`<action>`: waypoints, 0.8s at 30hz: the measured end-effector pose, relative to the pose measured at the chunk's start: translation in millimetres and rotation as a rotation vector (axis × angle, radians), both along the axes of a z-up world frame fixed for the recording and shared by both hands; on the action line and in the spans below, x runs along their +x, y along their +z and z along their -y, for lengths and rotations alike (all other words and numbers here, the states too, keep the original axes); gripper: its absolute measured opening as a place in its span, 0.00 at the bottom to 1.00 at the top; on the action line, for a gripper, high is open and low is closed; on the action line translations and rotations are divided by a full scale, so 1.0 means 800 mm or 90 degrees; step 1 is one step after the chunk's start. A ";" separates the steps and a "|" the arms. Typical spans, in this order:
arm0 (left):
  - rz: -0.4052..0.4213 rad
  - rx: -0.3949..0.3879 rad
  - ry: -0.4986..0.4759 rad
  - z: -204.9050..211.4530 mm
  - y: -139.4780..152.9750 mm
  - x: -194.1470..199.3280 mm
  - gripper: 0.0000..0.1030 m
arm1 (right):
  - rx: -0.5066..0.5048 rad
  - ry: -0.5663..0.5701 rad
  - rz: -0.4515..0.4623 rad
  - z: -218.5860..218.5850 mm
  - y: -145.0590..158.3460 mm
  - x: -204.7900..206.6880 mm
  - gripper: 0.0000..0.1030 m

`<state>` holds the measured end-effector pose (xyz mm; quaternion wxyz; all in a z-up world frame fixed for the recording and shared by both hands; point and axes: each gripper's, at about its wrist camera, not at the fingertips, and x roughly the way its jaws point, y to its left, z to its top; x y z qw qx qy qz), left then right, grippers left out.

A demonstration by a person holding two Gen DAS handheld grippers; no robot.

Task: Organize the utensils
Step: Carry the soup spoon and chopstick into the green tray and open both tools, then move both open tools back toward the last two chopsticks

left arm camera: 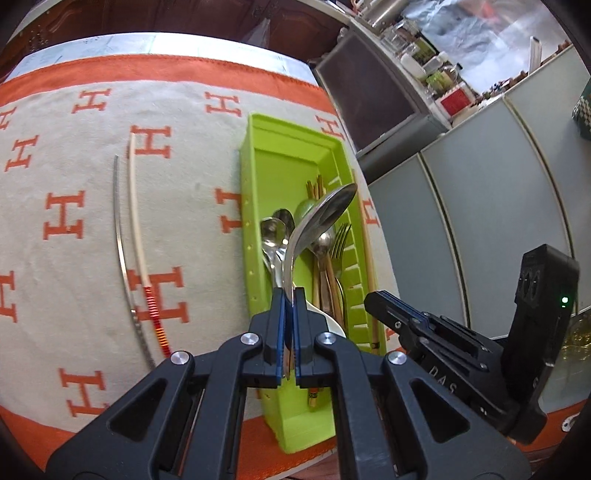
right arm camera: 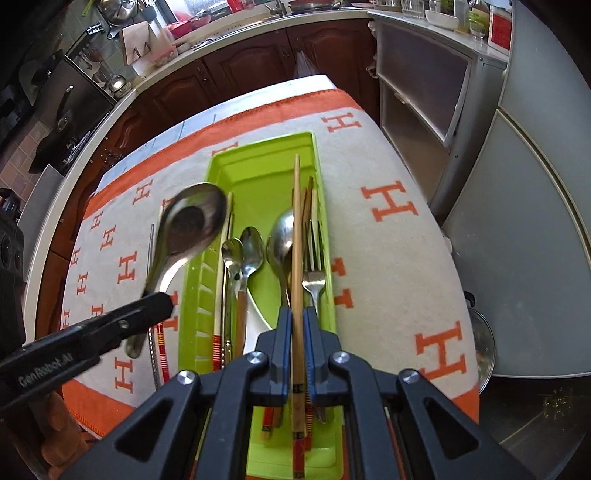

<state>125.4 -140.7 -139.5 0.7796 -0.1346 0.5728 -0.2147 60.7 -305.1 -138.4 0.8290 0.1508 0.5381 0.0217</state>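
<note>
A lime green utensil tray (left arm camera: 288, 162) (right arm camera: 258, 173) lies on the orange-and-grey cloth and holds spoons (right arm camera: 251, 247), a fork (right arm camera: 314, 284) and chopsticks. My left gripper (left arm camera: 288, 299) is shut on the handle of a large steel spoon (left arm camera: 325, 214) (right arm camera: 192, 225), held above the tray's left side. My right gripper (right arm camera: 298, 317) is shut on a wooden chopstick (right arm camera: 296, 236), held lengthwise over the tray. In the left wrist view that chopstick (left arm camera: 365, 240) runs along the tray's right edge. A steel chopstick (left arm camera: 120, 236) and a cream chopstick (left arm camera: 137, 229) lie on the cloth left of the tray.
The cloth-covered table (right arm camera: 399, 258) ends close to the right of the tray. Grey cabinets (left arm camera: 480, 192) and a shelf unit (right arm camera: 417, 96) stand beyond that edge. A kitchen counter (right arm camera: 221, 33) runs along the back. A pot lid (right arm camera: 484, 347) sits low at the right.
</note>
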 end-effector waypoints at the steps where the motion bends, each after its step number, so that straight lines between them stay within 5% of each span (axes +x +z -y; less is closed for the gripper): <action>1: -0.002 0.008 -0.002 0.007 -0.006 0.001 0.01 | 0.003 0.002 -0.002 0.000 -0.003 0.000 0.06; 10: -0.023 0.053 -0.026 0.027 -0.032 -0.007 0.06 | 0.057 -0.035 0.013 0.007 -0.015 0.010 0.07; 16: -0.002 0.043 -0.050 0.019 -0.013 -0.023 0.20 | 0.086 -0.064 0.031 0.011 -0.014 0.014 0.07; 19: 0.024 0.053 -0.035 0.008 0.004 -0.034 0.43 | 0.085 -0.063 0.037 0.007 -0.007 0.006 0.07; 24: 0.050 0.067 -0.016 -0.017 0.025 -0.048 0.44 | 0.081 -0.067 0.038 0.002 0.002 -0.012 0.07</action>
